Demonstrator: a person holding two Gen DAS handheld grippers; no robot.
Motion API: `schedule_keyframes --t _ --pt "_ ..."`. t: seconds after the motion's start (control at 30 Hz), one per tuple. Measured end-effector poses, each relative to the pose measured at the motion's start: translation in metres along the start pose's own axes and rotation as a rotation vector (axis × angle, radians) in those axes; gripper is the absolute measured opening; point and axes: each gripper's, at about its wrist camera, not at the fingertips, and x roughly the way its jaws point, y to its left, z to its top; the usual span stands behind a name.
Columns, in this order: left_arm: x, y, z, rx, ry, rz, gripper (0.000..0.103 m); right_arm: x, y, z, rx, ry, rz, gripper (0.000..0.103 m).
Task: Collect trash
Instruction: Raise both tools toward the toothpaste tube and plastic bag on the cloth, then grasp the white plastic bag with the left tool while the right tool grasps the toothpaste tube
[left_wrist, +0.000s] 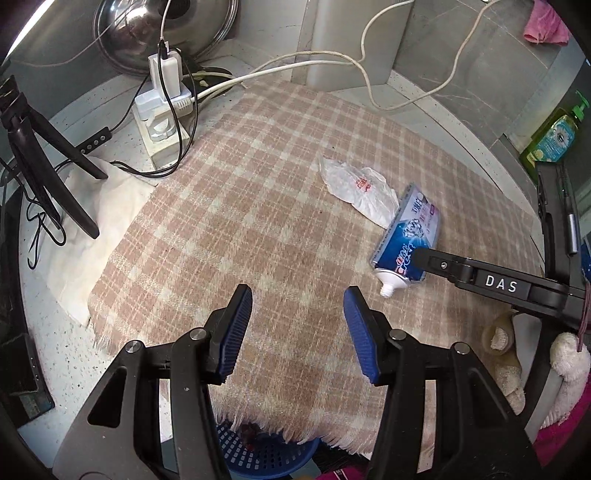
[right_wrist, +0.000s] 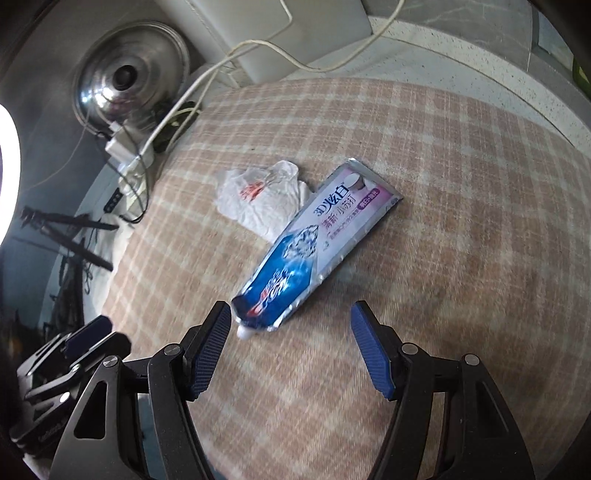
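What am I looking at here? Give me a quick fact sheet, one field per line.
Surface: checked cloth spread over a speckled counter
Trash items: toothpaste tube and crumpled white plastic bag, the tube's flat end overlapping the bag
Tube cap: missing, bare white nozzle showing
Right gripper: open, empty, left finger beside the tube's nozzle
Left gripper: open, empty, above bare cloth
Bin: blue basket below the cloth's near edge
Background: power strip, steel lid

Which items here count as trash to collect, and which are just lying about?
For the job:
flattened blue-and-white toothpaste tube
crumpled white plastic wrapper with red print
blue perforated plastic basket, probably the bin

Lying about:
white power strip with plugged charger
round steel pot lid
green pump bottle
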Motion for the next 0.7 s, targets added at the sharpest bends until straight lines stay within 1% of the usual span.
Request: schedule_keyframes --t 0.13,0.33,0.6,0.7 --pt "0.002 0.01 0.004 -0.029 0.0 0.007 0.053 0.016 0.002 0.008 0.016 0.026 -0.019 0.067" --pt "0.007 0.024 0.006 -0.056 0.008 0.014 0.053 0.034 0.01 0.016 0.017 0.043 -0.076 0.067" --pt "0.012 0.031 0.01 -0.073 0.016 0.005 0.053 0.046 0.027 0.023 -0.05 0.043 -0.19 0.067" --pt "0.012 0.032 0.011 -0.075 0.015 0.001 0.053 0.051 0.035 0.025 -0.096 0.049 -0.238 0.068"
